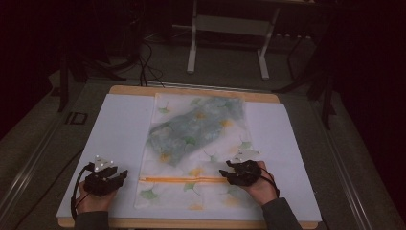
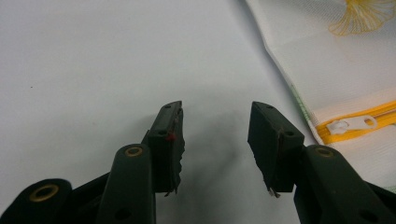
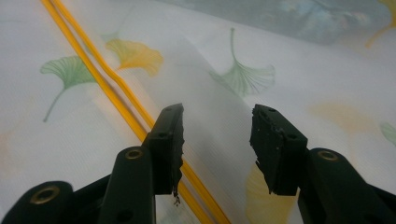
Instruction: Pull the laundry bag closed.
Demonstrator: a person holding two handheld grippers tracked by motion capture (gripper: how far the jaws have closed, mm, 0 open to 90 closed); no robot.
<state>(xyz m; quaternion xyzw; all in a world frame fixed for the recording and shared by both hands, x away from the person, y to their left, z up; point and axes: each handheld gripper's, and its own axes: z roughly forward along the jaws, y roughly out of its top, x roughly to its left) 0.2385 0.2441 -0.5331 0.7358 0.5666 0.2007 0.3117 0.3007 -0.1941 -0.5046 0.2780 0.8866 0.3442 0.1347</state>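
Overhead, a white sheet point(image 1: 119, 143) covers most of a wooden table point(image 1: 191, 224), and a person's two hands come in from the near edge, each holding a black two-jaw gripper.

At the left, the left gripper point(image 1: 120, 176) rests over the bare white sheet, just beside the left edge of a translucent mesh bag point(image 1: 191, 158) but apart from it. In the left gripper view its jaws stand wide with nothing between them, only the white sheet point(image 2: 93, 70) beneath. To the right of those jaws in that view lies the bag's edge point(image 2: 345, 74), with a white zipper pull point(image 2: 348, 125) sitting at the end of an orange zipper point(image 2: 373, 116).

In the middle of the table the mesh bag lies flat, long side running away from the person. It is printed with green and yellow ginkgo leaves, and a folded blue-green cloth point(image 1: 191, 129) shows through its far half. The orange zipper point(image 1: 184, 180) runs straight across the bag's near part, from its left edge towards the right hand.

At the right, the right gripper point(image 1: 225, 173) sits over the bag near the right end of the zipper, pointing left. In the right gripper view its jaws are wide apart and grip nothing; the zipper point(image 3: 116, 100) passes diagonally under the left-hand jaw, and the leaf-printed mesh point(image 3: 243, 74) lies below and beyond the gap. Whether the jaw tips touch the fabric cannot be told.
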